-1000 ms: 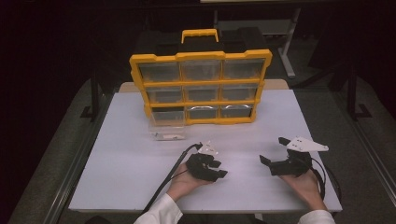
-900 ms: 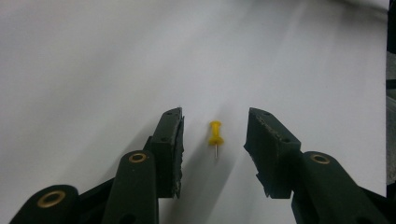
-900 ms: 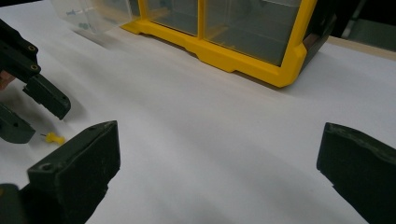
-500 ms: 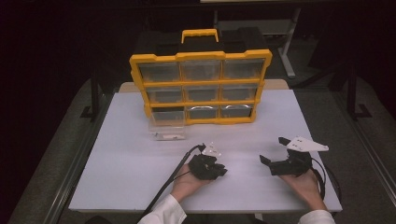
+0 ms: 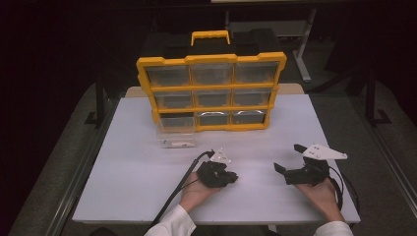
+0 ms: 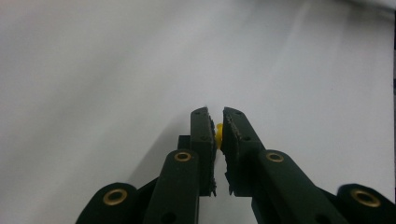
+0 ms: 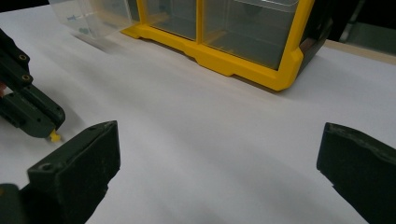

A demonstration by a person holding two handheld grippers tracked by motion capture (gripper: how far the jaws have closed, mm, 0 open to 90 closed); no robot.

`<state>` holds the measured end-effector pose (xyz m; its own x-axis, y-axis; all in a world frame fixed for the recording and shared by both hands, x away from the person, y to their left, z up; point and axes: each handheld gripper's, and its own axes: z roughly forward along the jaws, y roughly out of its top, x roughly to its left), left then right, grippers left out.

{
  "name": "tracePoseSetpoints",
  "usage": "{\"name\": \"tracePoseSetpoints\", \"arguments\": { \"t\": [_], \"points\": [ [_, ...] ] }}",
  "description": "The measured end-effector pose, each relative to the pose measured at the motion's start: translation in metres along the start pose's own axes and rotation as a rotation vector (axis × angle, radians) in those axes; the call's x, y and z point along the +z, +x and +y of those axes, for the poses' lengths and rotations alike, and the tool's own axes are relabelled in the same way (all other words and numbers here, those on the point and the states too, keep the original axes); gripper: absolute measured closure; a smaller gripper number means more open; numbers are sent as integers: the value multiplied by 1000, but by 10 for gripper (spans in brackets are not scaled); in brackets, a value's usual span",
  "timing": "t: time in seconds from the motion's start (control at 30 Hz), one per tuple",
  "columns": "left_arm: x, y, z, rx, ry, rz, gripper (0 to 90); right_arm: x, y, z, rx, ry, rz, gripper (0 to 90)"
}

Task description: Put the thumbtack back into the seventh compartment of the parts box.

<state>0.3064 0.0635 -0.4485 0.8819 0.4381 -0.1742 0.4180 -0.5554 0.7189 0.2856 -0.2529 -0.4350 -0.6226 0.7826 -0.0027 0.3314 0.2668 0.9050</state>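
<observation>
Near the table's front edge, left of centre: small yellow piece [image 6: 218, 132] now pinched between left gripper [image 6: 215, 122] jaws, just closed on it, tip down at white table [image 5: 137, 177]. Grasp looks done, lift probably next. Right gripper [image 5: 291, 164] near right, jaws spread, nothing held. Farther off: clear drawer [image 5: 175, 133] pulled out from yellow organizer [image 5: 211, 91], likely destination.
</observation>
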Motion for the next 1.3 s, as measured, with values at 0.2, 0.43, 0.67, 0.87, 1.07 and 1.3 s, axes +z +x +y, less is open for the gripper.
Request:
{"name": "tracePoseSetpoints", "arguments": {
  "t": [0.2,0.43,0.67,0.87,1.07,1.3],
  "points": [
    [-11,3,2,-8,-26,1,830,0,0,0,0,2,0,0],
    [-21,5,6,-8,-41,14,830,0,0,0,3,5,1,0],
    [-32,8,11,-4,-55,30,831,1,0,0,4,7,2,0],
    [-40,12,14,-8,-63,53,830,0,0,0,5,5,2,0],
    [-55,18,19,-15,-96,85,830,1,1,0,1,9,3,0],
    [-74,26,20,-39,-146,117,830,2,0,0,1,10,2,0]
  ]
}}
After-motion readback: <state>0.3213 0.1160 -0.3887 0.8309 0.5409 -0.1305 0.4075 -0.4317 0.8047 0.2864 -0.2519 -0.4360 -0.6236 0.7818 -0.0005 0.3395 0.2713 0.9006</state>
